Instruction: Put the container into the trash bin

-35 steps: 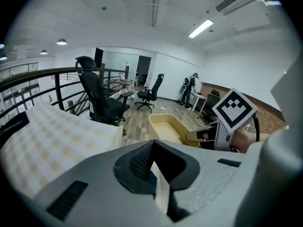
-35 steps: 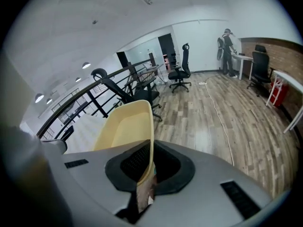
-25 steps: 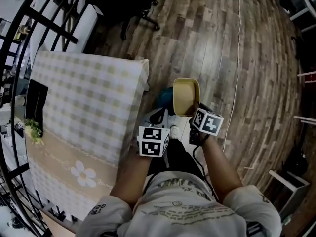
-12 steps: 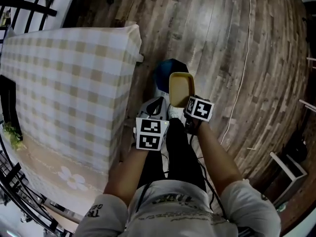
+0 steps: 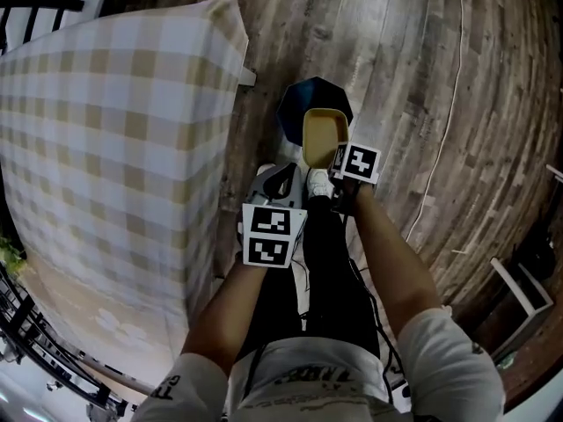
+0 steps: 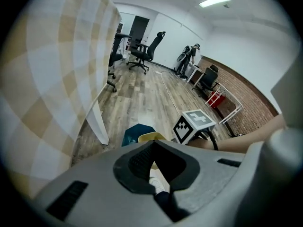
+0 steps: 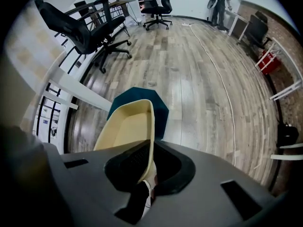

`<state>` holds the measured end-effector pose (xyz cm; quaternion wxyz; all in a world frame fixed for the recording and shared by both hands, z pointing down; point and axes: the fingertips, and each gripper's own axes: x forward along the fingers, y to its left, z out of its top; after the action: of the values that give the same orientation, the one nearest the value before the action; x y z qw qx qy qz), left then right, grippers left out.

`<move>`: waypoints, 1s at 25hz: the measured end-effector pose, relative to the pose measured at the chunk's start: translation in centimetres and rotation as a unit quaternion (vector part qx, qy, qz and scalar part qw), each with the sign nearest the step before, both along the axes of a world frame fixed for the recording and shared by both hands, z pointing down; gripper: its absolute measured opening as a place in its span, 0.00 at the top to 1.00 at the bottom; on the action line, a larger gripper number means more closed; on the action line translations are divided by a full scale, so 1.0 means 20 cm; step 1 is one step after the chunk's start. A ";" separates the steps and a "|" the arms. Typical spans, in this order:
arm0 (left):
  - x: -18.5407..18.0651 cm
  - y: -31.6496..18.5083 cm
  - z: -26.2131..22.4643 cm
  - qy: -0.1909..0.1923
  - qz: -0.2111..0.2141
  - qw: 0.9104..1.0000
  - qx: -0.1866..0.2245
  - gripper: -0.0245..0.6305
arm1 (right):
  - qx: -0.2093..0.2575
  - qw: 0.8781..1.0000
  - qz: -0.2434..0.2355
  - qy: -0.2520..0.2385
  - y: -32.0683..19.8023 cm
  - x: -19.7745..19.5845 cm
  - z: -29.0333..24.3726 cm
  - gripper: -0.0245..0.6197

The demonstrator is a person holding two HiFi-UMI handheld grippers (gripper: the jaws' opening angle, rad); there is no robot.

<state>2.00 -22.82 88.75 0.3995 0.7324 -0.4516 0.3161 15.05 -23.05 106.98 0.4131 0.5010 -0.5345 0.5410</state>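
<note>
One container [image 7: 127,126] – beige, oblong, empty – is seen held by its near wall in the right tool [image 7: 150,145], whose jaws are clamped on that wall. The tool is pointed down at the floor. One trash bin [image 7: 162,109], dark blue, is seen on the wood floor [image 7: 199,56] directly beyond the container. In the head view the container is overlapped with the bin's near edge, open side up toward the camera. It is not released, and whether its far end is dipped below the bin's rim cannot be told.

The left tool [image 6: 153,143] is held beside the right one, lower in the head view, jaws together with nothing gripped. Two tools in all, one marker cube on each.

One table [image 5: 114,130], covered by a checked cloth, is seen just left of the bin. One white cable [image 7: 218,72] is laid across the floor. At least two black office chairs [image 7: 75,30] are seen further back – the exact count cannot be made out.
</note>
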 end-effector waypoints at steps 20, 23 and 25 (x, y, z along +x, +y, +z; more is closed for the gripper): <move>-0.17 -0.18 0.11 0.027 -0.007 0.999 0.017 0.96 | 0.183 0.982 -0.049 -0.017 -0.32 -0.29 -0.31 0.96; -0.11 -0.20 0.10 0.035 -0.005 0.999 0.031 0.96 | 0.216 0.976 -0.030 -0.024 -0.33 -0.25 -0.43 0.96; -0.05 -0.19 -0.01 0.036 -0.006 0.999 0.039 0.96 | 0.239 0.970 -0.022 -0.033 -0.33 -0.22 -0.62 0.96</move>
<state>1.02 -26.68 88.57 0.3890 0.7553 -0.4534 0.2693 10.72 -29.63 94.63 0.2755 0.5554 -0.6724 0.4044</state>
